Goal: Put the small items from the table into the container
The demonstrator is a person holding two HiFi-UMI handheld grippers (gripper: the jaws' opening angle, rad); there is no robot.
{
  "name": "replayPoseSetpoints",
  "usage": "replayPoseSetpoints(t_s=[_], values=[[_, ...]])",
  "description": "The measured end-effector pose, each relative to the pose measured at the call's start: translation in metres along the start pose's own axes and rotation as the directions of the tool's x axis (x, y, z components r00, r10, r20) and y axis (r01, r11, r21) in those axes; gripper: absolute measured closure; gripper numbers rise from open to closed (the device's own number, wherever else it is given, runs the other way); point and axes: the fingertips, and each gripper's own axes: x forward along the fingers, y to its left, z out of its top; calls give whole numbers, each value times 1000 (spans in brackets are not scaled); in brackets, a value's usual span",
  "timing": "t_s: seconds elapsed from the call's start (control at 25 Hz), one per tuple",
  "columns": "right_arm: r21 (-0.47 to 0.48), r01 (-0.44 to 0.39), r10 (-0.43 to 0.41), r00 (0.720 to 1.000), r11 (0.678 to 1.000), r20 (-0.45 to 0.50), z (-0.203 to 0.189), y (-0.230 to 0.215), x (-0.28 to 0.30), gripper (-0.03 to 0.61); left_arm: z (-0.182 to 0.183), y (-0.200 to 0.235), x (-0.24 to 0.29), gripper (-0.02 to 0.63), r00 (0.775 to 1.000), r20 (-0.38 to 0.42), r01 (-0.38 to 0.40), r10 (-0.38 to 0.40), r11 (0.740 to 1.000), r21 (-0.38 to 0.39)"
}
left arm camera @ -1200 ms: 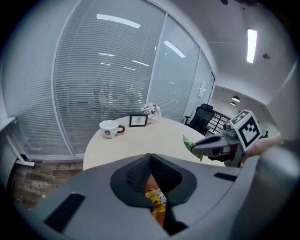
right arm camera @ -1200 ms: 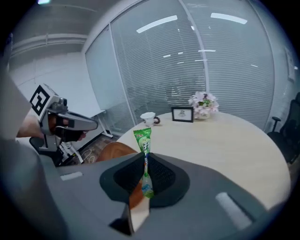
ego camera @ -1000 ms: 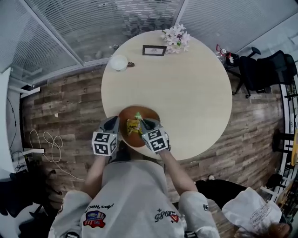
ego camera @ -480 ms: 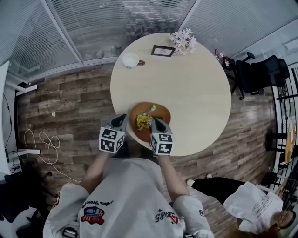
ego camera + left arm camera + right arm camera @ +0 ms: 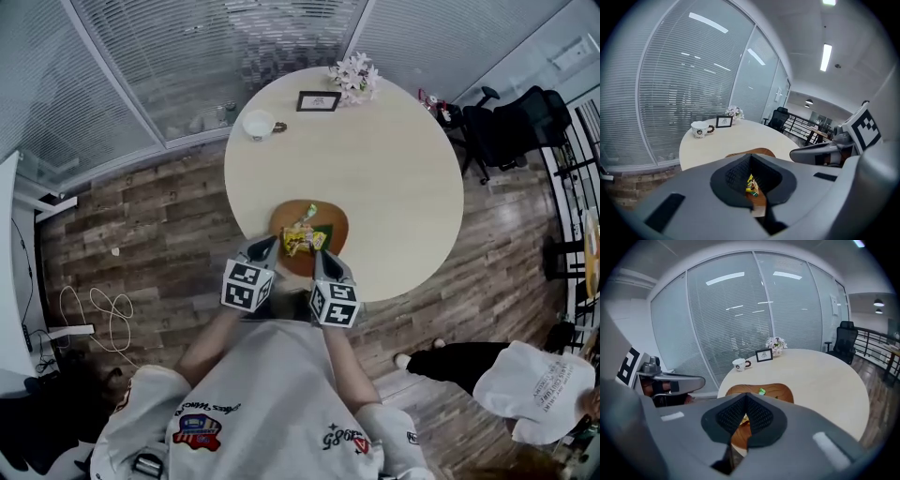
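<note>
A brown wooden bowl (image 5: 334,218) sits on the round beige table (image 5: 394,169) near its front edge. Several small snack packets (image 5: 302,239), yellow and green, lie in it. My left gripper (image 5: 267,246) hovers at the bowl's near left rim, jaws shut with nothing held. My right gripper (image 5: 323,258) hangs at the near right rim, also shut and empty. The left gripper view looks past its closed jaws (image 5: 750,157) at the packets (image 5: 751,185) and the bowl (image 5: 761,152). Beyond its own closed tips (image 5: 746,396), the right gripper view shows the bowl (image 5: 780,392) and a green sweet (image 5: 762,391).
A white cup (image 5: 258,125), a small picture frame (image 5: 318,100) and a bunch of flowers (image 5: 353,75) stand at the table's far edge. Black office chairs (image 5: 511,131) are to the right. A person in white (image 5: 534,384) is at the lower right, over the wooden floor.
Both grippers have drawn back from over the bowl toward the table's near edge. The right gripper no longer reaches into the packets, which lie in the bowl.
</note>
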Motion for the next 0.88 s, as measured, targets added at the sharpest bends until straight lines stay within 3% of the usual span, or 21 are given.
replayPoseSetpoints(t_s=[0.24,0.88], values=[[3,-1,1,1000,1000,15,1,2,-11,578,-4,-16,-4,607,1000,-6,29,-29,999,34],[-25,-13,14,999,1000,39,8,18,-21,577,-4,-15,-18,607,1000,16,25,-25,999,30]])
